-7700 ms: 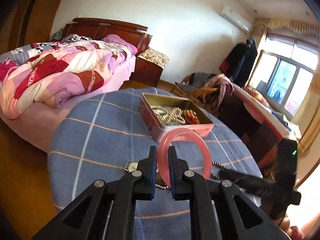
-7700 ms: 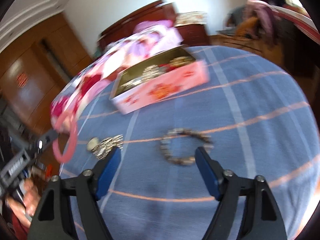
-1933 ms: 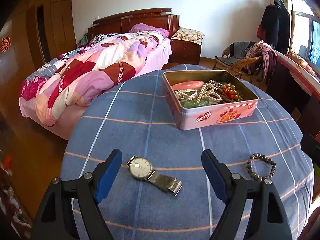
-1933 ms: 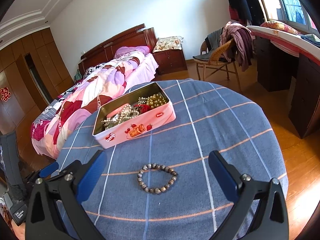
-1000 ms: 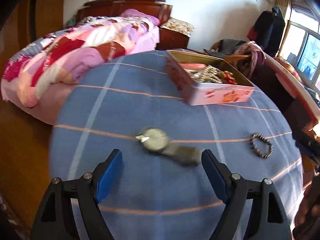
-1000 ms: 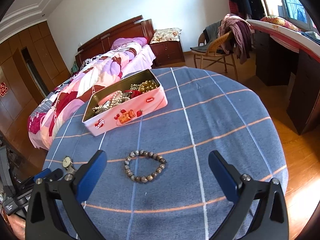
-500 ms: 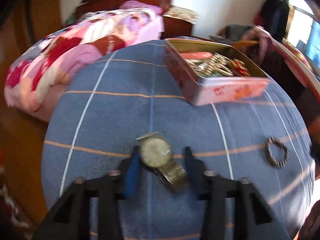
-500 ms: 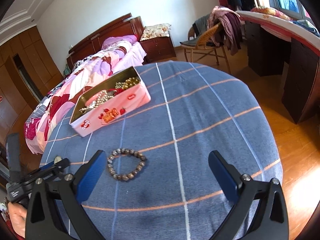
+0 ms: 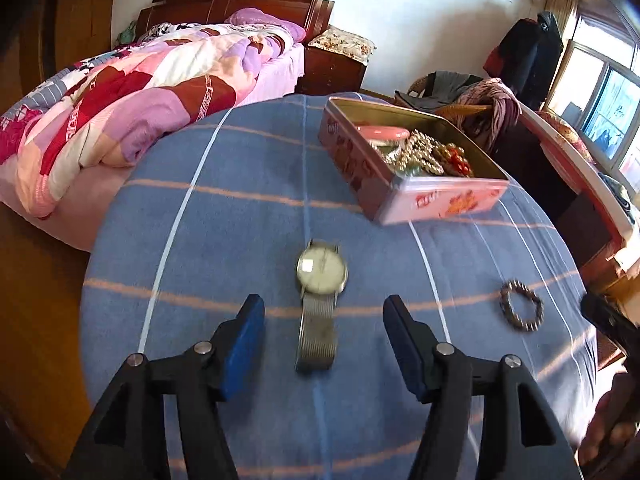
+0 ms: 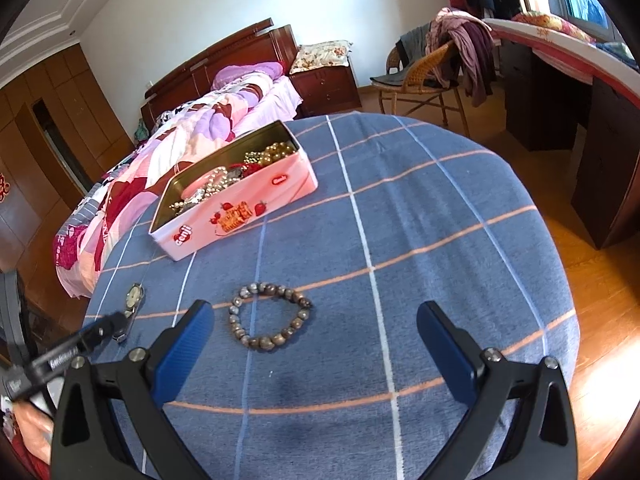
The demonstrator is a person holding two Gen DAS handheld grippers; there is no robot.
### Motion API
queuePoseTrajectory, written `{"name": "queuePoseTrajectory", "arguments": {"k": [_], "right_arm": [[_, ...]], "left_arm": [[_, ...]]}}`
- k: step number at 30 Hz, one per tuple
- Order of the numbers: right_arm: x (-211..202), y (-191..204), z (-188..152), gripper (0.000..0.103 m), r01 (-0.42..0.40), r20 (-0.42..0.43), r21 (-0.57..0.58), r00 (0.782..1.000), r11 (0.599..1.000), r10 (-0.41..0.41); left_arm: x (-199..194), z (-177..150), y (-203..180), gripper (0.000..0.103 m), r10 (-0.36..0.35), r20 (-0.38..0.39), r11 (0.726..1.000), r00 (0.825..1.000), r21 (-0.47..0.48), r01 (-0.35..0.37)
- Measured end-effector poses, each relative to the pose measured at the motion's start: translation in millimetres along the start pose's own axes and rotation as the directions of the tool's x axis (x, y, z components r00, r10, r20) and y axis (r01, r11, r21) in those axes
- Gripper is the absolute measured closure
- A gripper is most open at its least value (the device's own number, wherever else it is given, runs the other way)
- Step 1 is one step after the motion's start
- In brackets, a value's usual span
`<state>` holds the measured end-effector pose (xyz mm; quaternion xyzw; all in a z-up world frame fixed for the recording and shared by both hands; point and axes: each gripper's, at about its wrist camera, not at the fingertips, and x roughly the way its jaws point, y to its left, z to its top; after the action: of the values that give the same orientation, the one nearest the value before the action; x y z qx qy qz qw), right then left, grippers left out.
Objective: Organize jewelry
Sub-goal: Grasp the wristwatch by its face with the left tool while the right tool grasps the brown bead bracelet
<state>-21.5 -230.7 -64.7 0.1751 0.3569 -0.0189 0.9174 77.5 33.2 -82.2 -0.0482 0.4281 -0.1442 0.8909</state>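
The watch (image 9: 320, 296) lies flat near the counter's (image 9: 224, 216) front-left edge, strap toward me, not held. My left claw (image 9: 323, 330) closed around it half a second ago and has just been reopening; both pads stand clear. I judge the grasp failed. Right claw (image 10: 314, 336) gapes wide, empty, over the bead bracelet (image 10: 269, 316). The tin (image 10: 240, 208) waits toward the far edge.

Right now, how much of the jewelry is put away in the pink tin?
Mostly done: the pink tin already holds beads, chains and a pink bangle. In hand: nothing yet. The left tongs have just been opening and straddle the watch without pinching it. Left: the watch and the bead bracelet, both on the tablecloth; the right tongs stand open.
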Motion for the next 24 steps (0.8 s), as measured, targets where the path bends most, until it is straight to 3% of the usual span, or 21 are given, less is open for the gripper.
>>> {"name": "queuePoseTrajectory", "arguments": {"k": [3, 5, 7, 13, 17, 24], "right_arm": [[0.0, 0.1, 0.7, 0.0, 0.001, 0.003, 0.003, 1.0, 1.0, -0.001], [0.3, 0.1, 0.7, 0.0, 0.011, 0.003, -0.003, 1.0, 1.0, -0.011], [2.1, -0.5, 0.6, 0.0, 0.026, -0.002, -0.009, 1.0, 1.0, -0.026], [25.3, 13.3, 0.6, 0.0, 0.018, -0.094, -0.08, 0.995, 0.997, -0.025], [43.5, 34.6, 3.8, 0.0, 0.014, -0.139, -0.15, 0.99, 0.989, -0.035], [73.8, 65.0, -4.3, 0.005, 0.103, -0.209, -0.333, 0.961, 0.937, -0.18]], "left_arm": [[14.9, 11.6, 0.2, 0.042, 0.01, -0.034, 1.0, 0.999, -0.024, -0.011], [21.1, 13.8, -8.1, 0.059, 0.07, -0.034, 0.997, 0.997, 0.029, -0.069], [24.5, 14.4, -15.1, 0.069, 0.121, -0.037, 0.99, 0.992, 0.08, -0.118], [22.5, 12.1, -9.2, 0.069, 0.084, -0.033, 0.994, 0.996, 0.071, -0.082], [22.0, 11.2, -12.2, 0.069, 0.1, -0.031, 0.992, 0.994, 0.087, -0.097], [23.1, 10.7, -17.9, 0.068, 0.135, -0.03, 0.985, 0.99, 0.116, -0.13]]}}
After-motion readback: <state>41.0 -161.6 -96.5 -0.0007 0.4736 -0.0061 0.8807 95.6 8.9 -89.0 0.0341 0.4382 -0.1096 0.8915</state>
